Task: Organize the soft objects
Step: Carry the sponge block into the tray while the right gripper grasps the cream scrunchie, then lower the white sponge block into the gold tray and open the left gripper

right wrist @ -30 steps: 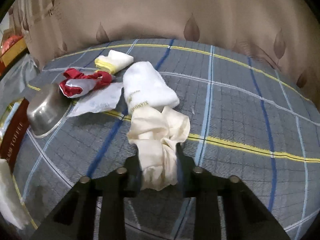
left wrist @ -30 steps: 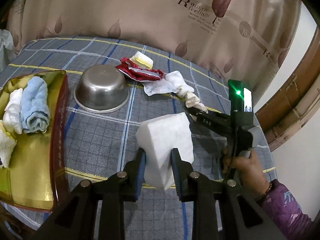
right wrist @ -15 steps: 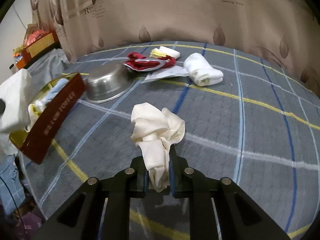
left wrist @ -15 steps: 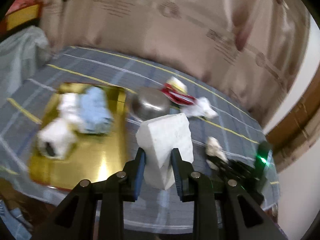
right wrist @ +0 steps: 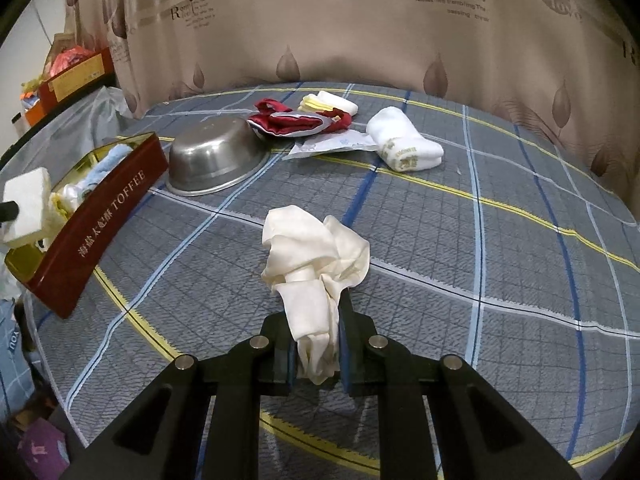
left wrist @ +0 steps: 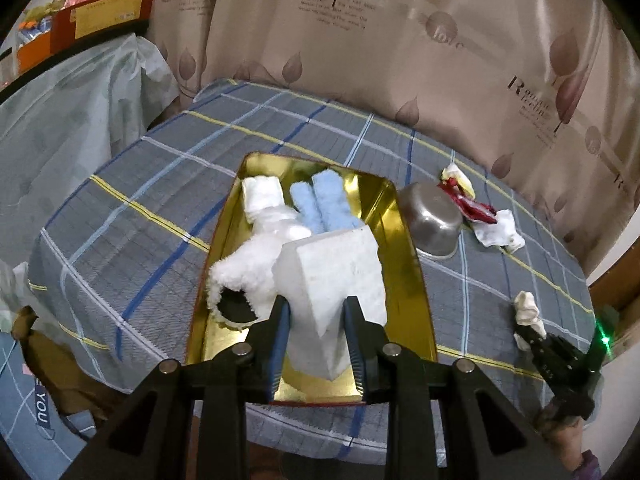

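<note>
Your left gripper (left wrist: 318, 344) pinches a white wedge-shaped foam sponge (left wrist: 336, 276), its pads pressed into both sides, above the gold-lined rectangular tin (left wrist: 404, 240). Inside the tin, at 12 o'clock from the sponge, lie a rolled pale-blue towel (left wrist: 324, 206) and fluffy white cloths (left wrist: 260, 256). The tin's maroon wall reads "TOFFEE". Your right gripper (right wrist: 318, 344) is clamped on a crumpled cream cloth (right wrist: 316, 260), held over the grey plaid tablecloth (right wrist: 500, 280).
</note>
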A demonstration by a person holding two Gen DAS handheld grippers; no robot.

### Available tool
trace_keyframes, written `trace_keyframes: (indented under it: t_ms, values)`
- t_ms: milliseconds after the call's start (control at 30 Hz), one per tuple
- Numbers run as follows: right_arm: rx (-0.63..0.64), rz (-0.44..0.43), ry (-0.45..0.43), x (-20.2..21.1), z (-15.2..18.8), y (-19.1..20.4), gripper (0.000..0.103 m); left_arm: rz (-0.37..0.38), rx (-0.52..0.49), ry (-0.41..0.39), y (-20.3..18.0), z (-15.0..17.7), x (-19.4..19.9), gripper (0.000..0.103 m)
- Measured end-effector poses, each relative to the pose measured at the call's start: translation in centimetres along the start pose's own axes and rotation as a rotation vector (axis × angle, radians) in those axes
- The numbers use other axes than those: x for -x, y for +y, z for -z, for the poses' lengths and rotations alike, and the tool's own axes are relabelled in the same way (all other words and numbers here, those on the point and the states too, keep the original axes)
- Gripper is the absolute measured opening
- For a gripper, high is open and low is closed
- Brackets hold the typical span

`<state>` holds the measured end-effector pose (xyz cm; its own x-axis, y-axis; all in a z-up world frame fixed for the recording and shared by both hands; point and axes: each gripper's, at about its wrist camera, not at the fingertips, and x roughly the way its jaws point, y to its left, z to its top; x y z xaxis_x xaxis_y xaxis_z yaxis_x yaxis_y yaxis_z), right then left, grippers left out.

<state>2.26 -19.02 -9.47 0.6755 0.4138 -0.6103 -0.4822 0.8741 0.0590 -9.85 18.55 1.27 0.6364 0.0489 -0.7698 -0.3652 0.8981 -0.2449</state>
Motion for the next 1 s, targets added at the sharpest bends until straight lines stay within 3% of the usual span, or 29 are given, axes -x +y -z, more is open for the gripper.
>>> trace_keyframes:
  t_ms: [400, 633, 733, 833, 1000]
  values:
    - [0.015, 0.012, 0.018, -0.4, -0.1, 0.3, 0.014, 0.041, -0.025, 0.071, -0.9, 0.2, -4.2, 0.029]
    - [0.017, 0.011, 0.022, -0.5, -0.1, 0.4, 0.014, 0.055, -0.043, 0.071, -1.3, -0.1, -5.2, 0.035]
    - [0.018, 0.012, 0.025, -0.6, 0.0, 0.4, 0.015, -0.007, -0.047, 0.07, -1.1, -0.2, -5.3, 0.038]
    - [0.018, 0.012, 0.027, -0.7, -0.1, 0.4, 0.015, -0.065, -0.049, 0.08, -0.9, -0.2, -5.3, 0.049]
    - [0.018, 0.012, 0.027, -0.7, 0.0, 0.4, 0.015, -0.067, -0.04, 0.041, -0.6, -0.4, -3.4, 0.05]
